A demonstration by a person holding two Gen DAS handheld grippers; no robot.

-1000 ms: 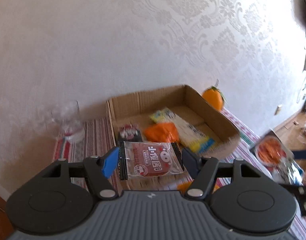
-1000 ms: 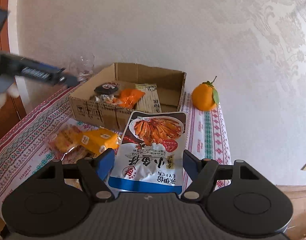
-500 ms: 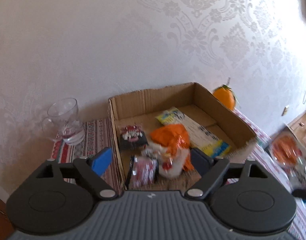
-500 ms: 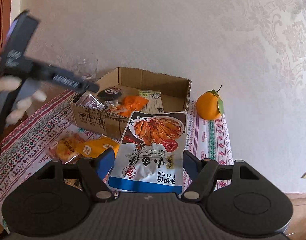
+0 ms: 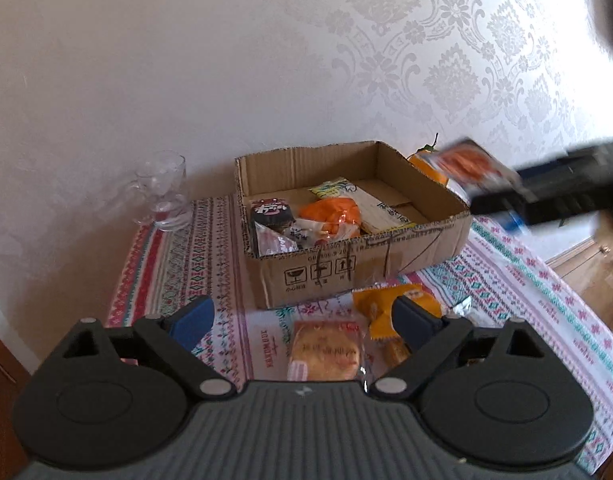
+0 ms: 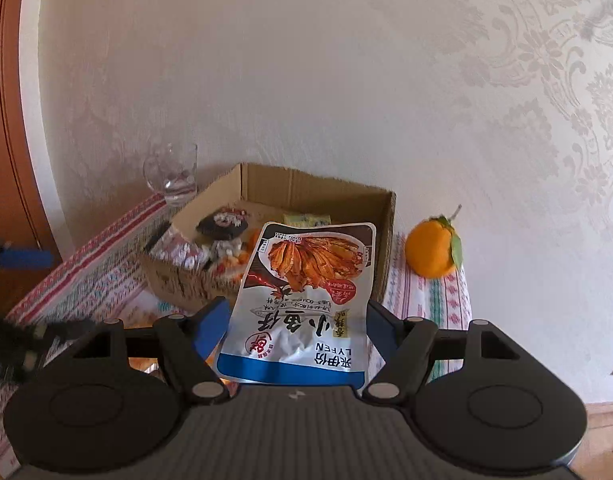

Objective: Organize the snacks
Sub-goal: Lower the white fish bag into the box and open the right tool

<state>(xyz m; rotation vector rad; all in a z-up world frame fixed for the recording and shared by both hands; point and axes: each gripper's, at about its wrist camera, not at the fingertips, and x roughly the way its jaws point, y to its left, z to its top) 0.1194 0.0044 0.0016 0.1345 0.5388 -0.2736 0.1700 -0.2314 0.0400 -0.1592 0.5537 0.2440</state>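
Your left tongs stand spread apart with nothing between them, above a clear-wrapped pastry packet lying on the desk just in front of the cardboard box. Your right tongs are clamped on the fish snack bag — it hangs near the box's front, with several snacks inside.

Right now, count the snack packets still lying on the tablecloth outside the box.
2 visible: a clear-wrapped pastry and an orange packet, both in front of the cardboard box. The left gripper may hide others.
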